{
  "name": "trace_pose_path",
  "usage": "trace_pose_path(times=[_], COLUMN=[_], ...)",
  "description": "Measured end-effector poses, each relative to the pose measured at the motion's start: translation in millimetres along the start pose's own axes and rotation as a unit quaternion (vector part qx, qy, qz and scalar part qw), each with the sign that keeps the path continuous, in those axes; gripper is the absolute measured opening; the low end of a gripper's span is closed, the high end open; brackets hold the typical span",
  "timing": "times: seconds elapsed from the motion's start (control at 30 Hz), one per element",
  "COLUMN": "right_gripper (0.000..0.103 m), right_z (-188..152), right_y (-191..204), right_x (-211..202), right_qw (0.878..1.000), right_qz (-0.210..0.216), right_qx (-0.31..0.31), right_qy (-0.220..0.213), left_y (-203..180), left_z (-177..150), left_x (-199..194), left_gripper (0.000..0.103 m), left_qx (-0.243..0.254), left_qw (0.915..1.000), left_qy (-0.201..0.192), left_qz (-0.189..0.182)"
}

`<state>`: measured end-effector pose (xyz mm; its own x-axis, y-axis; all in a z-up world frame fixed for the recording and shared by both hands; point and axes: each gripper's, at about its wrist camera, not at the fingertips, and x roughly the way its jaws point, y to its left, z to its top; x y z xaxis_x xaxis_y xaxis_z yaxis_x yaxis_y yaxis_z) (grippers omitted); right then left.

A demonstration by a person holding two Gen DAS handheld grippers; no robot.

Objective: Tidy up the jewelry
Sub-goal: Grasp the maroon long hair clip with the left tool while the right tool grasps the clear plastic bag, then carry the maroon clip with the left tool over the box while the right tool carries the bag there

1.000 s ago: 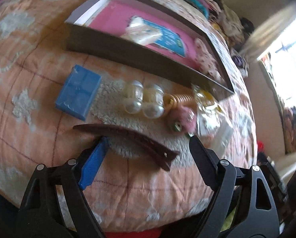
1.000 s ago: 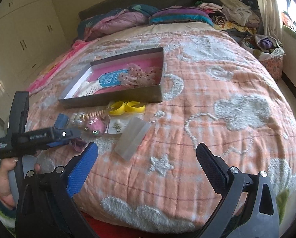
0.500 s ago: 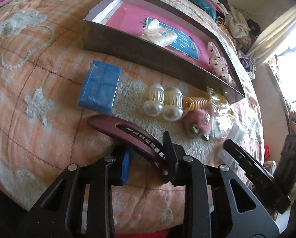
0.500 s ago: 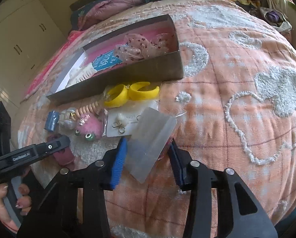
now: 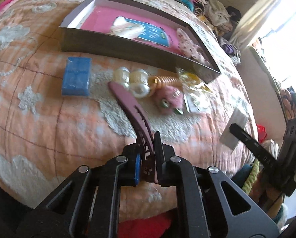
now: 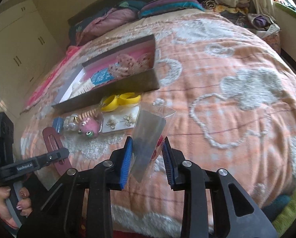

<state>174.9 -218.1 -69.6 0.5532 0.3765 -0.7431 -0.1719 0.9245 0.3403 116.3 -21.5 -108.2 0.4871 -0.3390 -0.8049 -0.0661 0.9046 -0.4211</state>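
My left gripper (image 5: 148, 158) is shut on the near end of a long maroon hair clip (image 5: 128, 101), whose far end reaches toward two pearl clips (image 5: 136, 81). The jaws of my right gripper (image 6: 147, 154) are closing on a clear plastic packet (image 6: 148, 134), and both blue pads touch its edges. The packet stands tilted up off the blanket. An open grey box with a pink lining (image 6: 108, 97) lies behind the row of jewelry, holding a blue card, a white comb and spotted fabric pieces.
In front of the box lie a small blue case (image 5: 76, 79), a gold spiral piece, a pink fuzzy ornament (image 5: 167, 99), yellow bangles (image 6: 124, 100) and an earring card (image 6: 120, 122). All rest on a peach quilted bedspread. Pillows and piled clothes sit at the bed's far end.
Both grippers went from wide open to closed. The left one took the maroon clip and swung its end toward the pearls. The right one dropped onto the clear packet and tipped it up.
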Motion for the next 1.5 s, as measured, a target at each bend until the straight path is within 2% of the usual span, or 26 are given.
trace_pose_path(times=[0.3,0.6,0.8,1.07,1.5], right_gripper=[0.029,0.029,0.029,0.029,0.029], right_z=[4.5,10.5,15.7,23.5,48.6], right_y=[2.0,35.4,47.5,53.8,67.8], right_x=[-45.3,-84.5,-99.8,-110.0,-136.2], right_qw=[0.999,0.995,0.992,0.99,0.983], right_qz=[0.006,0.012,0.017,0.024,0.014], right_qx=[-0.001,-0.051,-0.063,-0.066,-0.079], right_qy=[-0.044,-0.088,-0.108,-0.121,-0.164], left_y=[-6.1,-12.7,-10.7,-18.1,-51.7], left_z=[-7.8,3.4,17.9,38.3,82.8], left_x=[-26.1,-72.9,-86.9,-91.0,-94.2], left_gripper=[0.005,0.005,0.005,0.005,0.005], left_qx=[0.012,0.045,0.05,0.086,0.148], left_qw=[0.9998,0.9954,0.9929,0.9896,0.981], left_qy=[-0.015,-0.084,-0.106,-0.111,-0.125], left_qz=[-0.012,0.011,0.02,0.03,0.016])
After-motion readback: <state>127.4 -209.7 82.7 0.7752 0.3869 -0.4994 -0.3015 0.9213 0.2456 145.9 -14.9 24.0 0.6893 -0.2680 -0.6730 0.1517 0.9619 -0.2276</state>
